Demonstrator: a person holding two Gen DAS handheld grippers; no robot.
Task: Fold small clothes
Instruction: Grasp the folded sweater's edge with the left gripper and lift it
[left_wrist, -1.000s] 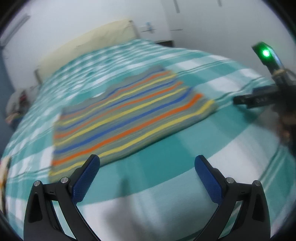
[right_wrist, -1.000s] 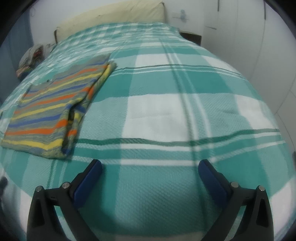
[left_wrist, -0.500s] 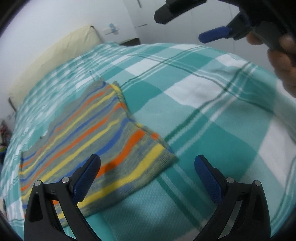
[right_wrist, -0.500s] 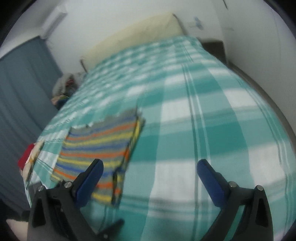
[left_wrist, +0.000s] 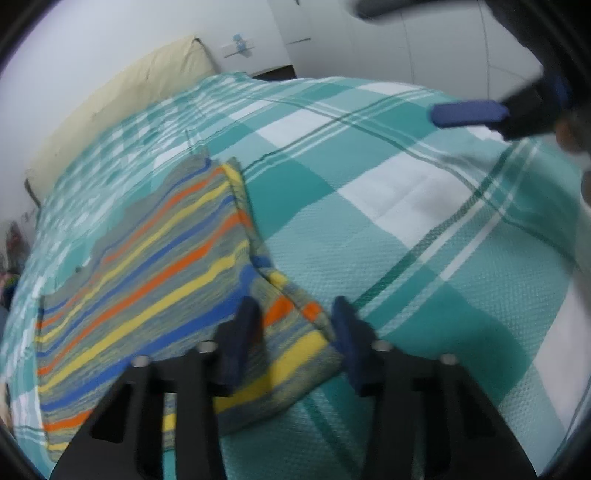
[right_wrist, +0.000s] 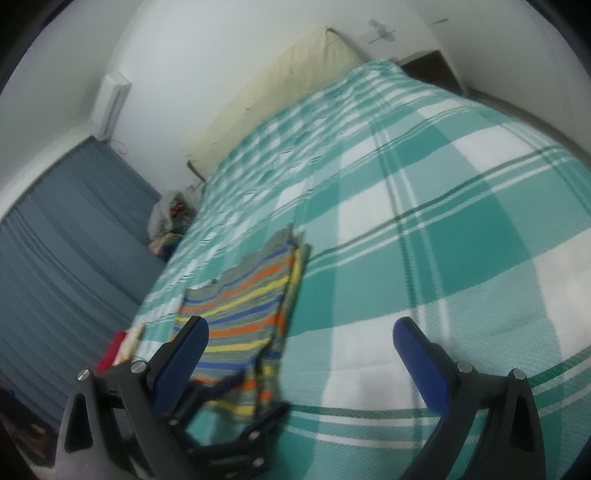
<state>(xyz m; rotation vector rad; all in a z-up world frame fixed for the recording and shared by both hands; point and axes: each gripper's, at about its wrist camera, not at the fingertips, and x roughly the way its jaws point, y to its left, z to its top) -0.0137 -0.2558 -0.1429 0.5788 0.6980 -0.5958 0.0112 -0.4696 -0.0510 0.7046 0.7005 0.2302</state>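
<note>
A folded striped garment, grey with orange, yellow and blue bands, lies flat on the teal checked bedspread. My left gripper is over its near right corner, its jaws partly closed around that corner; a firm grip cannot be confirmed. It also shows from above in the right wrist view. My right gripper is open and empty, held above the bed to the right of the garment. One blue finger of it shows at the top right of the left wrist view.
A cream headboard stands at the far end of the bed. A grey-blue curtain hangs on the left. A pile of clothes sits by the bed's far left side. Red and cream items lie at the left edge.
My left gripper has moved down onto the garment's near right corner and its jaws have narrowed from wide open. My right gripper has risen and tilted, still open.
</note>
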